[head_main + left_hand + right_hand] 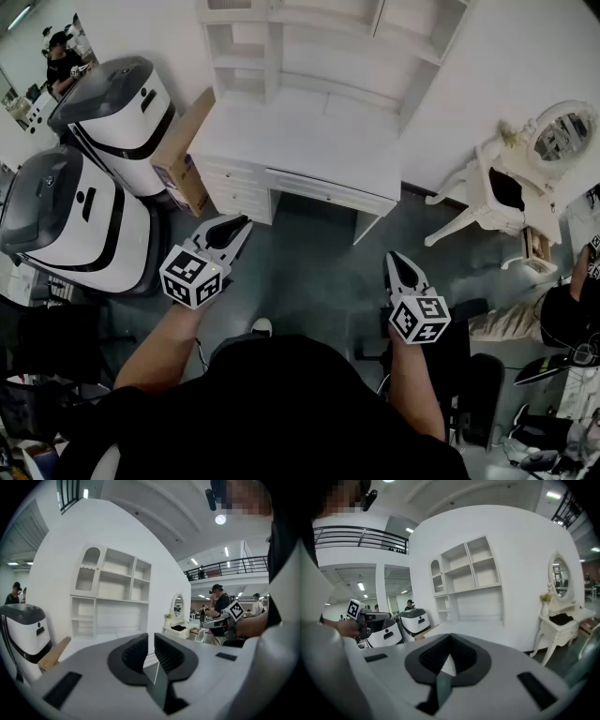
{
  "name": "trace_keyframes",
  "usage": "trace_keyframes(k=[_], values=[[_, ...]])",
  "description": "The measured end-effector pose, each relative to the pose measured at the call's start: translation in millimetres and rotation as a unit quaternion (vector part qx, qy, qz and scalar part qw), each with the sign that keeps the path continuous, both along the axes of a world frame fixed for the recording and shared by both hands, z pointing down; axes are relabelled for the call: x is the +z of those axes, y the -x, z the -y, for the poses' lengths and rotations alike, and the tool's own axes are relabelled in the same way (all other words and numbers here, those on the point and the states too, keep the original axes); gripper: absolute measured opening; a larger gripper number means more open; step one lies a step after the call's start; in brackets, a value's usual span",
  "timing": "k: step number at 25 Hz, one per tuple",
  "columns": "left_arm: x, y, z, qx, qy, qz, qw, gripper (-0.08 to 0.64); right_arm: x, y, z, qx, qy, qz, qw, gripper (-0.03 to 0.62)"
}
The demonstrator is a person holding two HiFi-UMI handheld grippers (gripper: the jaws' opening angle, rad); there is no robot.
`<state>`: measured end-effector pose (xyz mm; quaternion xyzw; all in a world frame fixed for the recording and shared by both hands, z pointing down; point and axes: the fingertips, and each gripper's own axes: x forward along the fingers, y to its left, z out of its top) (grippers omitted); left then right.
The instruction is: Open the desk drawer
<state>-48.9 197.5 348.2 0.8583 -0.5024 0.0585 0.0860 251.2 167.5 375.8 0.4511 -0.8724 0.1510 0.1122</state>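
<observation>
White desk (pixel 309 141) with shelf hutch on top stands on grey floor (pixel 309 272) against the far wall, task not started. Target drawer (pixel 328 190) is the long shallow one under the desk top's front edge, shut flush; small stacked drawers (pixel 232 192) sit at the desk's left end. Its pull is too small to make out

Left gripper (pixel 234 228) hangs over the floor, well apart from the desk, aimed at the left end; jaws a narrow slit apart, nothing between them. Right gripper (pixel 395 261) also over the floor, further back, pads pressed together and empty

Risks, as I judge them:
- right jaws are closed, so reaching in like that would just bump the drawer front instead of taking the pull; they need to part first
- left gripper points nearer the stacked drawers than the long one, so the wrong drawer could get opened
- small pull plus narrow gap = easy to miss or pinch only the edge, then slip off when pulling
- a pull off-line or downward could rack the drawer in its runners or drag the light-looking desk across the floor
- cardboard box (pixel 178 150) and the white-and-black machines (pixel 75 225) crowd the desk's left side, vanity table (pixel 497 187) the right; a wide elbow swing could clip them
</observation>
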Motion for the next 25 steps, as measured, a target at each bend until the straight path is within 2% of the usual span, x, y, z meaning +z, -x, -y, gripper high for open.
trace_keyframes(k=[11,19,25], values=[[5.4,44.1,18.0,0.011,0.004,-0.011,0.9999,0.046,0.7,41.1,11.8,0.016,0.004,-0.001,1.000,0.003],[10.5,77.5,36.4,0.038,0.002,-0.014,0.9992,0.046,-6.9,77.7,16.7,0.037,-0.011,0.015,0.999,0.003],[15.6,88.8,46.0,0.055,0.006,-0.013,0.9984,0.046,3.2,85.9,17.8,0.061,0.003,0.009,0.998,0.003]])
